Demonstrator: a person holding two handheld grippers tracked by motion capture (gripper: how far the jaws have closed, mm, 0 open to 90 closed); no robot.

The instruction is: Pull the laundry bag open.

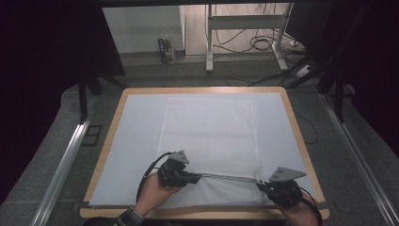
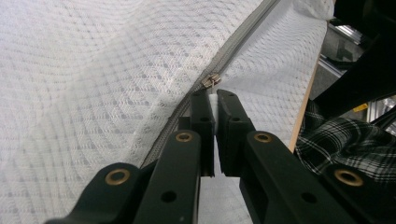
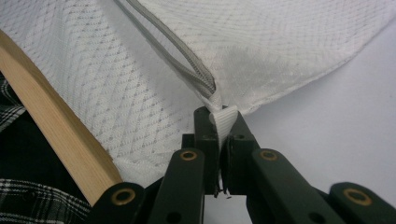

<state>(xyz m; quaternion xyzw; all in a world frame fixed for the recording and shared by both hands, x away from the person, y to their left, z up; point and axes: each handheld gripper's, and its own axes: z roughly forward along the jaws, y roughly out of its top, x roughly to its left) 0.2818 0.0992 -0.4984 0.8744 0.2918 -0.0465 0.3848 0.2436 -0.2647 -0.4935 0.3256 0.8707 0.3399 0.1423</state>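
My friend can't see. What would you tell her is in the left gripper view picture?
Two black jaws of the left gripper pinch the pull tab of a zipper slider on a white mesh bag. The grey zipper runs diagonally away.

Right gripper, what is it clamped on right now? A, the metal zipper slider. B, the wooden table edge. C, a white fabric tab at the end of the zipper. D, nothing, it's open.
C: in the right gripper view the right gripper has its jaws shut on a white fabric tab where the zipper of the mesh bag ends.
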